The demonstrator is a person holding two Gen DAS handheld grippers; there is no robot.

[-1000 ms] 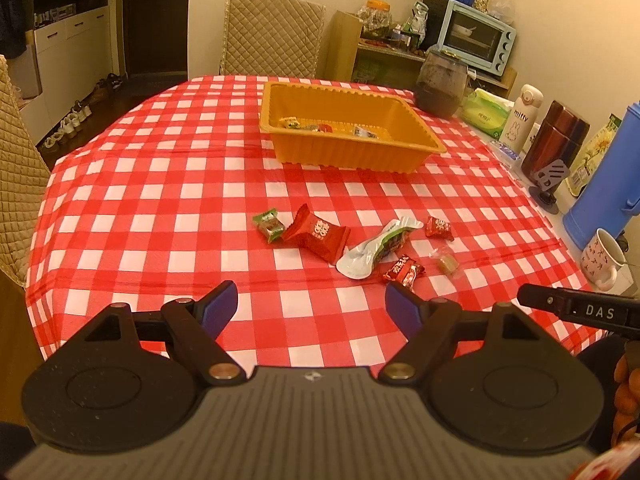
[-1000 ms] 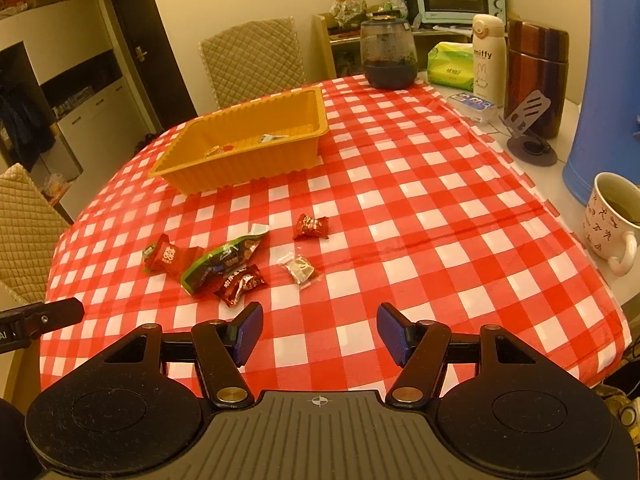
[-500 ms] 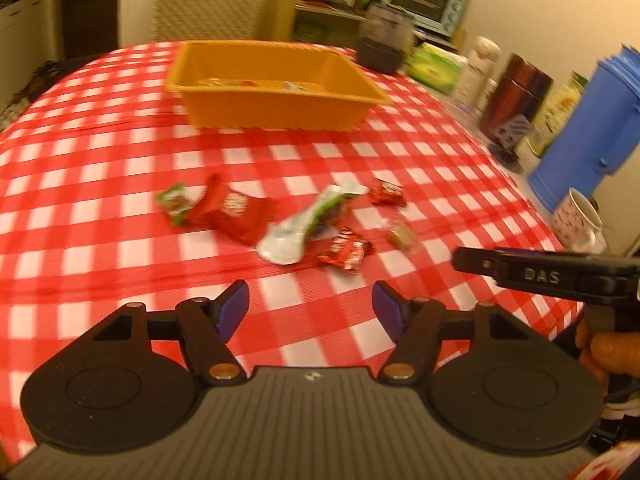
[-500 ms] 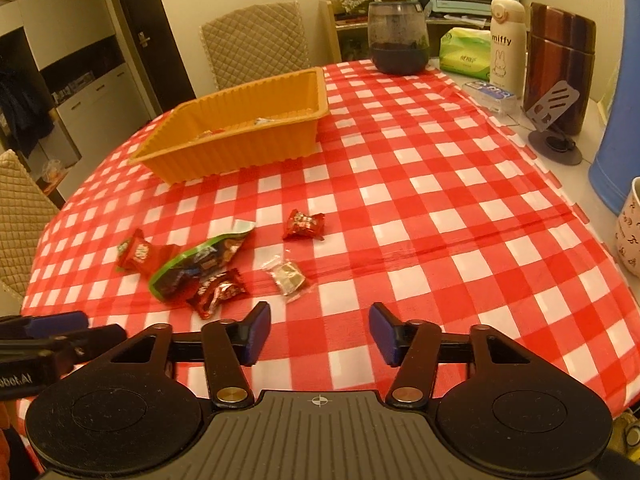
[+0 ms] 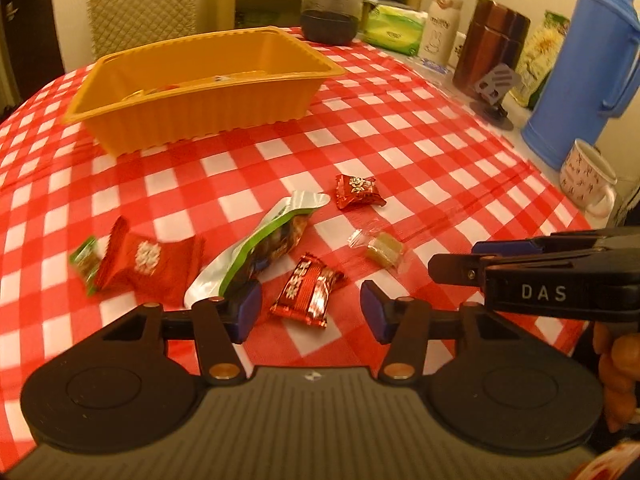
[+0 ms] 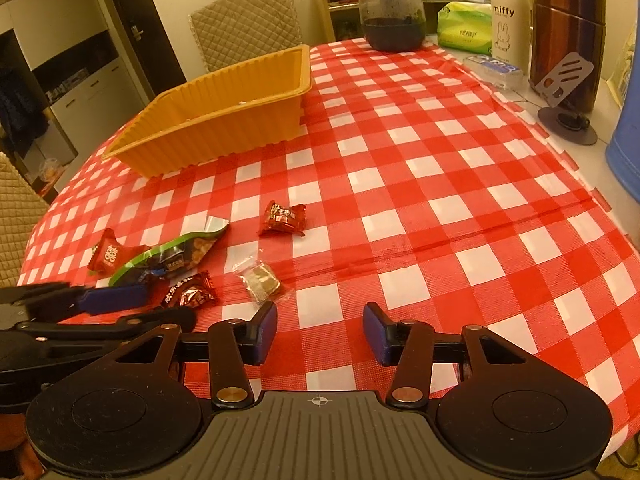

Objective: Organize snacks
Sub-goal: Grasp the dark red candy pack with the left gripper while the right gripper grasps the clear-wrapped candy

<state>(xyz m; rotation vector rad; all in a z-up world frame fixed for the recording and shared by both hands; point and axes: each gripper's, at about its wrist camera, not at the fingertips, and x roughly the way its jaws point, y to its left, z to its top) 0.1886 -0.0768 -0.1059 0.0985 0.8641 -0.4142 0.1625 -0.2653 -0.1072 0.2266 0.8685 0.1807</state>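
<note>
Snacks mostly remain loose: I count six wrappers on the tablecloth (image 6: 420,208) ahead of my tongs, only a few already in the orange tray (image 5: 208,120) beyond. Left tongs (image 5: 308,312) are closing around the dark red candy (image 5: 306,290), not yet pinching; right tongs (image 6: 319,332) are closing, empty, just short of the clear-wrapped sweet (image 6: 260,278).

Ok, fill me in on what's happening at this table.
A person is tidying snacks with two handheld grippers. Six wrapped snacks lie loose on the checked tablecloth in front of the orange tray, which already holds a few. The left gripper is closing around the small red candy without yet pinching it. The right gripper is closing too, empty, just short of the clear-wrapped candy.
</note>
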